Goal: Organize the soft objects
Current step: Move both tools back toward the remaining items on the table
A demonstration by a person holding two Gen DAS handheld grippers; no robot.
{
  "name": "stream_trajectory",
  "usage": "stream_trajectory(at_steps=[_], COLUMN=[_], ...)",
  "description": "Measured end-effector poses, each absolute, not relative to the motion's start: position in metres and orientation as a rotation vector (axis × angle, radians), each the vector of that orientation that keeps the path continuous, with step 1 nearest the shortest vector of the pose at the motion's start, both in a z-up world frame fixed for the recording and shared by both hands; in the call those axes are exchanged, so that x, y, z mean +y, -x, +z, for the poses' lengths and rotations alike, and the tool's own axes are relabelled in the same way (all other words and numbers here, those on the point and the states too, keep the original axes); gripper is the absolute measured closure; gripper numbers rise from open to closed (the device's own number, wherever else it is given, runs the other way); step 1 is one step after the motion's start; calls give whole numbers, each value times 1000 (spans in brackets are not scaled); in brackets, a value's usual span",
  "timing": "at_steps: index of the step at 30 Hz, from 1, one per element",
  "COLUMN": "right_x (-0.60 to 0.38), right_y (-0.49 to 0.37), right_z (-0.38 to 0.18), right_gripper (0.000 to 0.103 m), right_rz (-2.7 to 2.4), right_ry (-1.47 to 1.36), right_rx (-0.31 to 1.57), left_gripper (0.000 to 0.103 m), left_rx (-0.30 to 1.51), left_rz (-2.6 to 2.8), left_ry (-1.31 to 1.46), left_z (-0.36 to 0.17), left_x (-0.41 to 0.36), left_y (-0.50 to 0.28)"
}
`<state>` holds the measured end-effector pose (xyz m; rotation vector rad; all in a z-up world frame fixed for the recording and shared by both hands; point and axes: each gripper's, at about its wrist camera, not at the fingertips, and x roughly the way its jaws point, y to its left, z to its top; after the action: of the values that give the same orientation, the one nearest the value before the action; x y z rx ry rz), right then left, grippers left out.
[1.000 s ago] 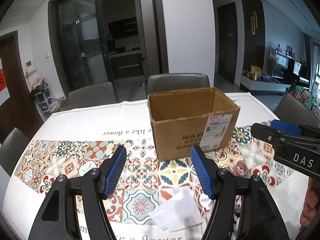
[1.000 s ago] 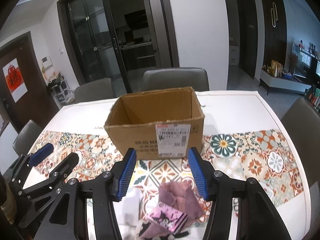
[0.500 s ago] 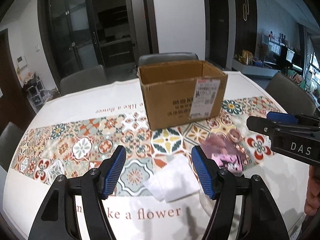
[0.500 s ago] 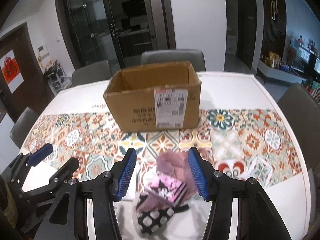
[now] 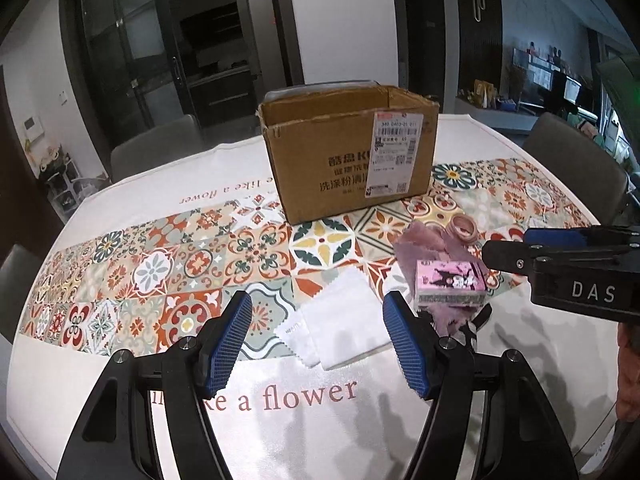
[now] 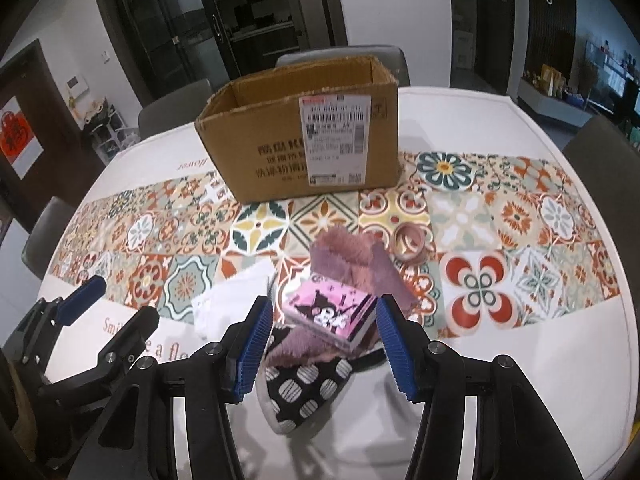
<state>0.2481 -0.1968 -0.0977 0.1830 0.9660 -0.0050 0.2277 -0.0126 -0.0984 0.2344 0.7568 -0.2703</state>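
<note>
Brown cardboard box (image 6: 298,148) with white label. Tablecloth (image 5: 120,272) white with floral tile band in orange, teal, yellow, plus brown lettering. Pink packet (image 6: 330,314) with black cartoon print. Mauve fuzzy cloth (image 6: 352,256). Black item (image 6: 304,390) with white striped dots. White cloth (image 5: 340,320). Pinkish tape roll (image 6: 410,242). Gripper pads (image 5: 228,344) blue, bodies black.

Two black hand-held grippers: left gripper (image 5: 318,338) and right gripper (image 6: 324,344), each with ribbed blue pads (image 5: 229,344) on angular black fingers, silver screws at the joints. White "DAS" lettering on one side. Bare skin at frame edge.
</note>
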Motion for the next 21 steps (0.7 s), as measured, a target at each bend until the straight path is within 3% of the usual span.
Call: stream_trajectory(at_steps=[21], right_x=[-197], right_y=[-253], right_z=[-144], right_gripper=[48], right_rz=[-12], right_ry=[-180], right_rx=[1031], left_gripper=[36], left_rx=[867], left_rz=[-311], left_ry=[-158], left_z=[-163], left_x=[-14], left_y=[-242])
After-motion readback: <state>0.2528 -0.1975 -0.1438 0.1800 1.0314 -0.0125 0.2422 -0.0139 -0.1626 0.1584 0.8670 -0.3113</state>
